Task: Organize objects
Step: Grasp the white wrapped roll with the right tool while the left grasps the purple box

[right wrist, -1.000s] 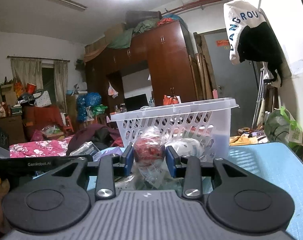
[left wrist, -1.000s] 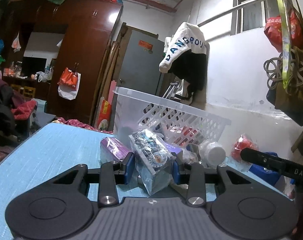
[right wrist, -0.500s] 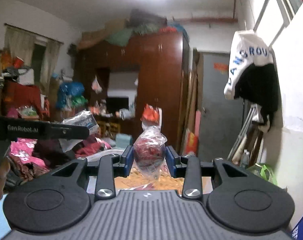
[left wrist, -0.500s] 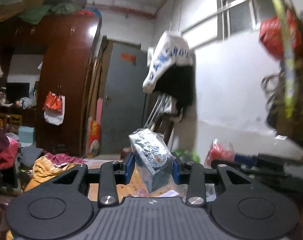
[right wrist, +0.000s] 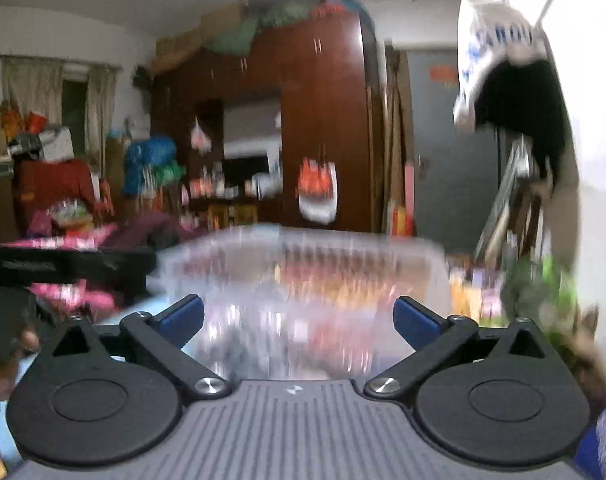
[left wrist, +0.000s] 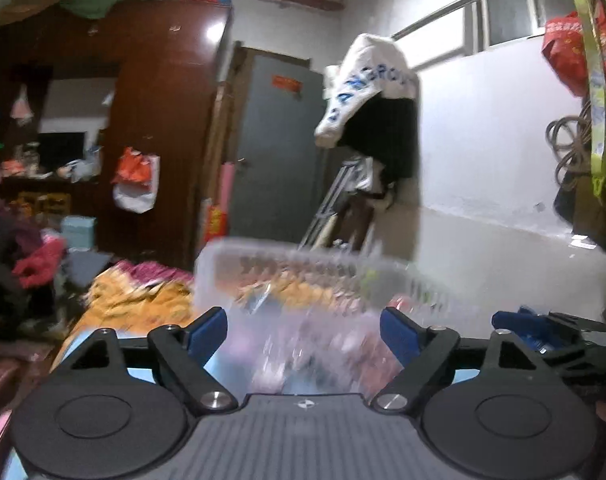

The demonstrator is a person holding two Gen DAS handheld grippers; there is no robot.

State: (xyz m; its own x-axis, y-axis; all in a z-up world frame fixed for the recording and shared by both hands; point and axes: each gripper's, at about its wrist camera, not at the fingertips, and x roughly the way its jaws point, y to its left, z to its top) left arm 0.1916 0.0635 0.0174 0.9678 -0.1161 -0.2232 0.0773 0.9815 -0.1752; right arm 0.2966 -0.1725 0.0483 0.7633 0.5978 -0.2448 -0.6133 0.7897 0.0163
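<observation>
- The left claw (left wrist: 303, 330) has its jaws opening, blue pads set wide, nothing pressed between them; only a pale blur of falling or settled packets shows in the gap.
- The right claw (right wrist: 299, 316) is likewise opening, pads far apart and gripping nothing.
- The task's thing here is the clear plastic basket (left wrist: 263, 252), straight ahead at twelve o'clock in both wrist views and close under the fingers; in the right wrist view its rim (right wrist: 303, 236) runs across the middle.
- Inside the basket, smeared colours suggest wrapped items, but the blur is too heavy to name any one.
- The step in hand looks like the release over the basket. To do it well, keep both claws above the rim until the pads are fully clear of the wrapping, so no film clings and gets dragged out.
- Hold the wrists steady while letting go; the frames are streaked with motion, and a swinging drop could land a packet on the rim or on the blue surface (left wrist: 83, 340) at eight o'clock.
- The two claws sit near each other, the right one showing at three o'clock in the left view (left wrist: 543, 320), so draw them back apart, not across one another.
</observation>
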